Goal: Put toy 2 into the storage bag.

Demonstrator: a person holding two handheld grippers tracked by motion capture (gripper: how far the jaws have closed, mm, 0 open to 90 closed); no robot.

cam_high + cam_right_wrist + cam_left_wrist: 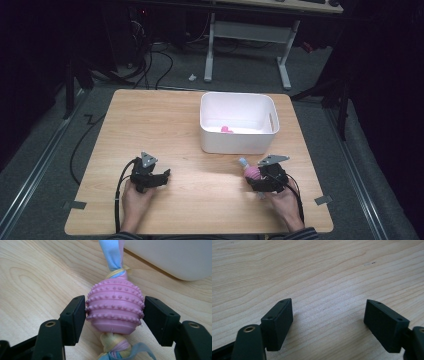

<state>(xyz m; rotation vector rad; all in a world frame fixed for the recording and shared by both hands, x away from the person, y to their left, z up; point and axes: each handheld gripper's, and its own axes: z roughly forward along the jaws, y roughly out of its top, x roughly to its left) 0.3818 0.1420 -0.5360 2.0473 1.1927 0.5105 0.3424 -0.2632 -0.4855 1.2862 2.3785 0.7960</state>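
A pale wooden table (165, 125) in a dark room, white bin (239, 123) far right. My right gripper (114, 312) pinches a pink, studded rubber ball (115, 306) knotted on pastel cloth, near right; left gripper (328, 323) spread, empty

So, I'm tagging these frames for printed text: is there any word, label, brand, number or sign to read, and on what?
None to read: the pink studded rubber ball on a pastel knotted cloth rope, the white plastic tub, the light wooden table and the black jaws of both grippers carry no lettering.
The items on the far desk in the high view are too small to tell.
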